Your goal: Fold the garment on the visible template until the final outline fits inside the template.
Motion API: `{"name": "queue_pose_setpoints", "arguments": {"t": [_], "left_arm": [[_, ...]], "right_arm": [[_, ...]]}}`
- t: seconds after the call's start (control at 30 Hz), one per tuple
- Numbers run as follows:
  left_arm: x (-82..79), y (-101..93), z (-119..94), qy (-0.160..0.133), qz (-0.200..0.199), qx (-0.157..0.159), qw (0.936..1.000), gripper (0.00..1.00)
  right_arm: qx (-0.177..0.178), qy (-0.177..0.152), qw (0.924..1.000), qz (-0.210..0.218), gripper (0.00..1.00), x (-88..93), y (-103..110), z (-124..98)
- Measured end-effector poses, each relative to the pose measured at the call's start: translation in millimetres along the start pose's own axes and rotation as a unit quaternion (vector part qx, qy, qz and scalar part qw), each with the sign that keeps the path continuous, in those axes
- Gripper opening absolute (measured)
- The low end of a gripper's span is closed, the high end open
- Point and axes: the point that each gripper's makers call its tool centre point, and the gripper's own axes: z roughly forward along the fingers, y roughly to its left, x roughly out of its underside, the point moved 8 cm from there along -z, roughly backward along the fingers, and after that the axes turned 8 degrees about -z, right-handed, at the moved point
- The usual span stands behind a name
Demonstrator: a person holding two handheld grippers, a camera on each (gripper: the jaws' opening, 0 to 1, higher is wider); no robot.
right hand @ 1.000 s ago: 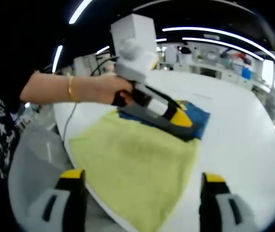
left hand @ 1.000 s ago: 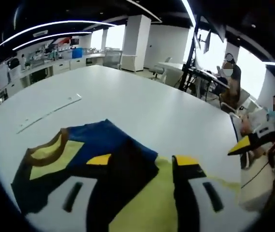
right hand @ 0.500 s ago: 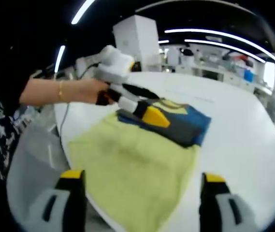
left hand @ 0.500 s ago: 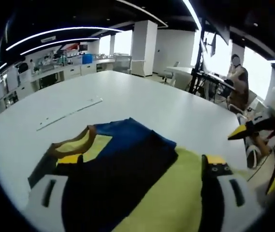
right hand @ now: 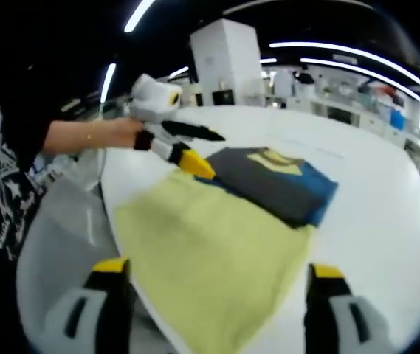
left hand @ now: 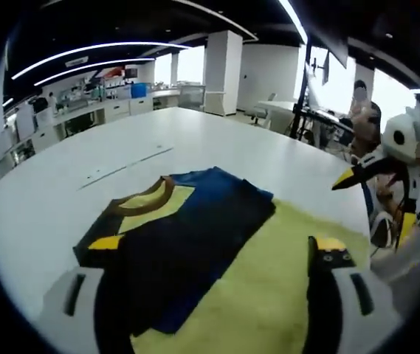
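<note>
**A:** While your left tongs (right hand: 206,147) hang with both jaws spread and nothing between them, where does the garment (left hand: 187,221) sit?

**B:** Right ahead of those left tongs, just past the jaw tips. It is a dark blue, folded oblong with the yellow collar patch facing up on its far end. The near half rests on the yellow-green template (left hand: 269,295). The collar end seems to run past the template's far edge onto the white table (left hand: 195,140). From your right tongs (right hand: 218,269) it lies well ahead, beyond a wide stretch of bare template. Those jaws are spread too, gripping nothing.

**A:** How will it handle?

**B:** My guess is light, soft and limp. It will sag and drape from wherever you pinch it, and the layers may slide apart if you catch only the top one. Take it at a folded edge or corner with all layers inside the jaws. The collar-end edge, farthest from your left tongs, looks like the best place, since that part probably has to come back over the template. Lift low and lay it down rather than drag it, because the template is cloth as well and may creep.

**A:** What differs from a second ago?

**B:** A second ago your left tongs lay down across the garment with the jaws closer together. Now they are up, pulled back towards you and wider apart. The garment, uncovered, lies flat with its collar patch plain to see. Your right tongs are much as they were, wide and hovering at the template's near edge.
</note>
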Motion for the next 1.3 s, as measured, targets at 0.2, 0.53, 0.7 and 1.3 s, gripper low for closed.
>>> {"name": "queue_pose_setpoints", "arguments": {"t": [0.2, 0.53, 0.7, 1.3], "left_arm": [[15.5, -0.6, -29.3, 0.005, 0.011, 0.006, 0.9999, 0.99], [46.7, -7.8, -74.2, 0.012, 0.008, 0.016, 0.9998, 0.94], [66.3, -15.7, -91.4, 0.032, 0.006, 0.02, 0.9993, 0.87], [134.0, -32.4, -116.8, 0.105, -0.006, 0.059, 0.9926, 0.61]], "right_arm": [[-0.023, 0.027, 0.999, -0.026, 0.99, 6.6, 2.5, -0.3], [-0.057, 0.059, 0.9951, -0.055, 0.97, 18.5, 11.5, 1.6], [-0.064, 0.071, 0.9933, -0.066, 0.95, 22.7, 13.9, 0.9], [-0.075, 0.103, 0.9855, -0.112, 0.72, 56.2, 12.6, 0.0]]}}
